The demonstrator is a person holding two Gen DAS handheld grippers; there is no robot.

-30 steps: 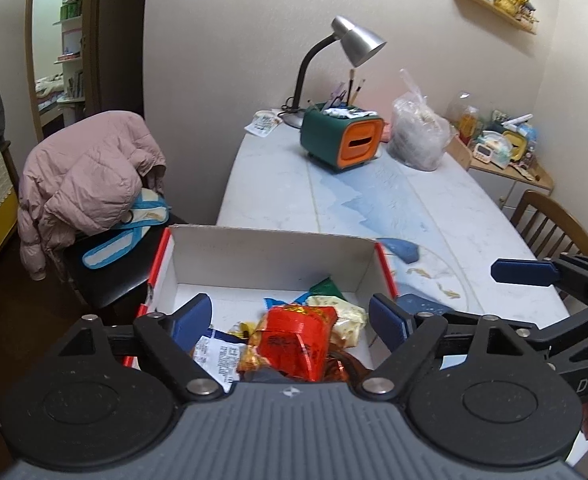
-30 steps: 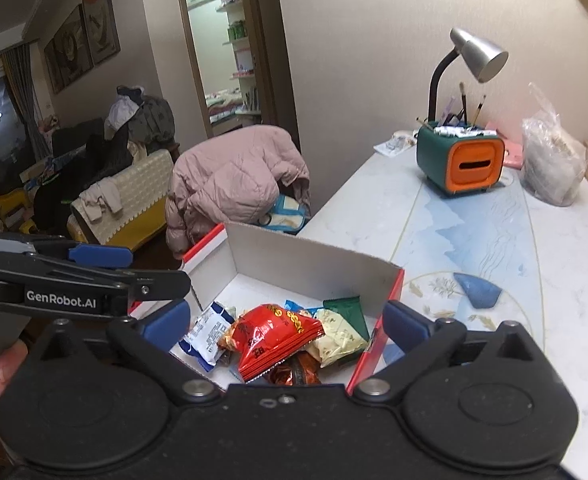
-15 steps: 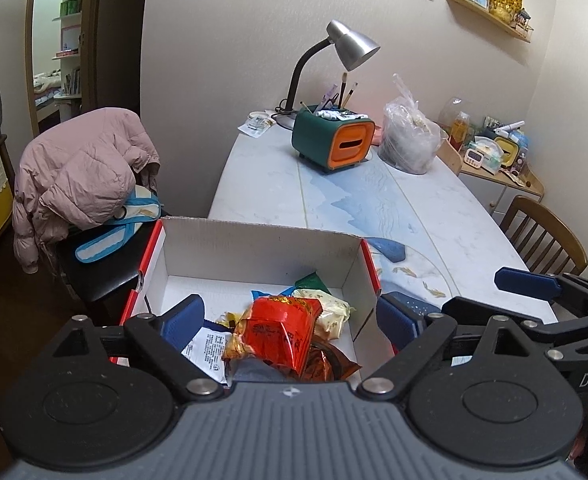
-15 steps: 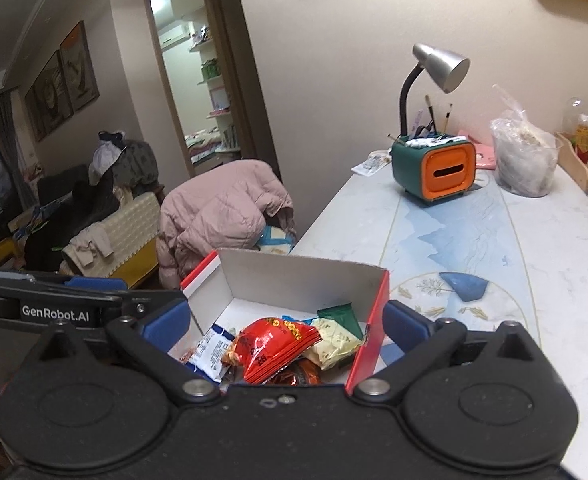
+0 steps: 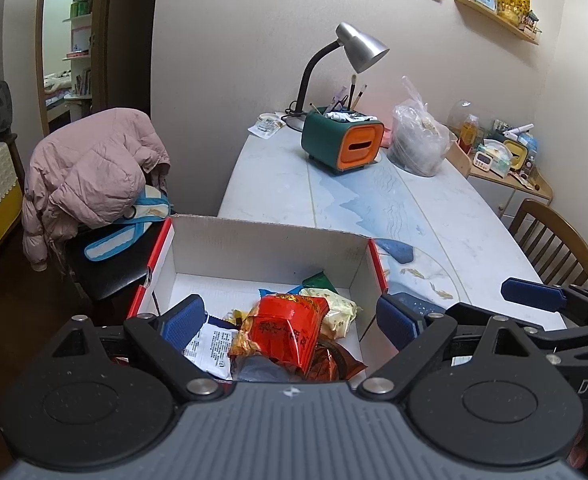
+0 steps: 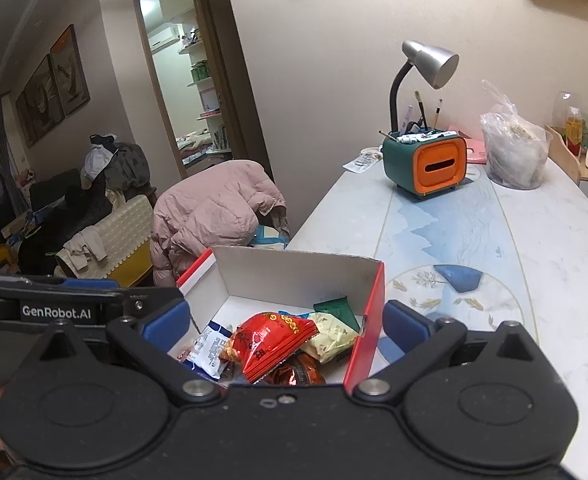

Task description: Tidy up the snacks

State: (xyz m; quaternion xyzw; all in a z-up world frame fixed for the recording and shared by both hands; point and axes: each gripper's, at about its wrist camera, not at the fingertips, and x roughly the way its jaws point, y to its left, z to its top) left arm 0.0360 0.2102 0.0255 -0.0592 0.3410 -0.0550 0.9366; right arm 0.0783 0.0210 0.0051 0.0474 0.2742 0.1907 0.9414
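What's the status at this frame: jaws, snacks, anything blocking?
Left gripper and right gripper: jaws open, empty, above the box. Snacks piled inside, red packet on top. Nothing blocking.

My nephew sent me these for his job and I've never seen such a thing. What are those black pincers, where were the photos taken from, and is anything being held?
They are two hand-held grippers, each with a camera looking along its blue-padded fingers. One picture is from the left gripper, the other from the right gripper. Both stand open over a cardboard box of snack packets, a red packet on top, on a marbled table. Nothing is held.
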